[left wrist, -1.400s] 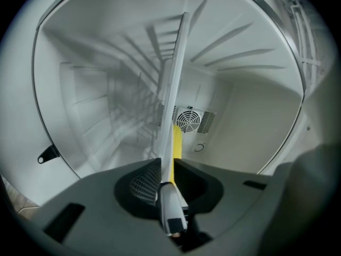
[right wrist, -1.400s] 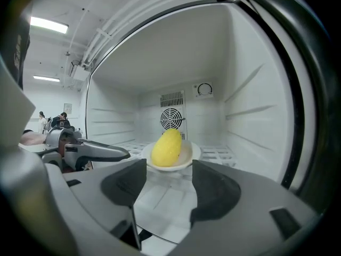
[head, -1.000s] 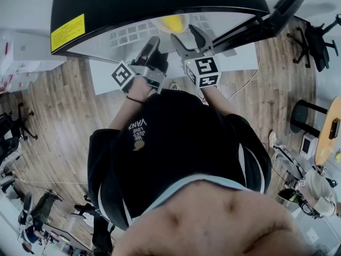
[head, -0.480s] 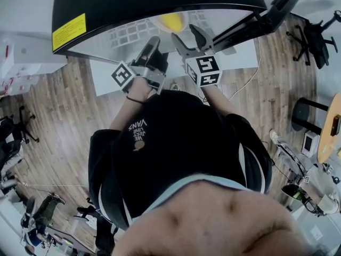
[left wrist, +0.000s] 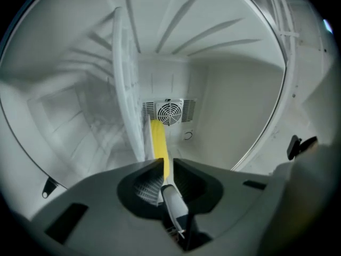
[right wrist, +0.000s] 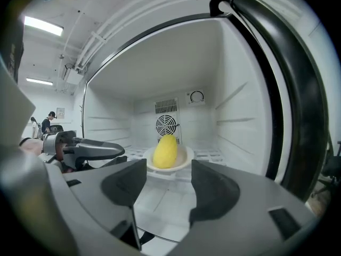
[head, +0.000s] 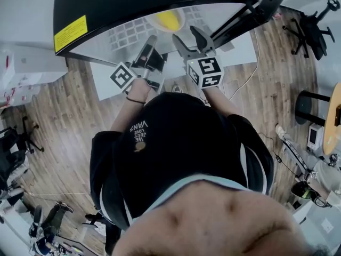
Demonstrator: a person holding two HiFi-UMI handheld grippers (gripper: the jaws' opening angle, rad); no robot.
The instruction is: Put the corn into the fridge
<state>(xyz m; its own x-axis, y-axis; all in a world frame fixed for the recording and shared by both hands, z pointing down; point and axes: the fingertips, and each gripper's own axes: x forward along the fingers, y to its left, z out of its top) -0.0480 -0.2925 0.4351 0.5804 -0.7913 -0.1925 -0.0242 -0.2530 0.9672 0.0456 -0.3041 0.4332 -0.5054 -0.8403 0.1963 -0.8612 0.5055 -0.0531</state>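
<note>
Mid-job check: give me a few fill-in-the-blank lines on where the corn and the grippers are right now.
1. The corn lies on a white ____ inside the fridge.
2. The right gripper has its jaws ____, with nothing between them.
3. In the right gripper view, the left gripper shows on the corn's ____ side.
Missing words: plate; open; left.

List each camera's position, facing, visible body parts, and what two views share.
Head view: on the head, facing steeply down at the fridge; shows torso, left gripper, right gripper.
Left gripper view: on that gripper, rolled sideways, facing the fan; shows its fingers.
Right gripper view: on that gripper, upright, facing the fan; shows its fingers, the left gripper.
Shared: both gripper views see corn before fan.
</note>
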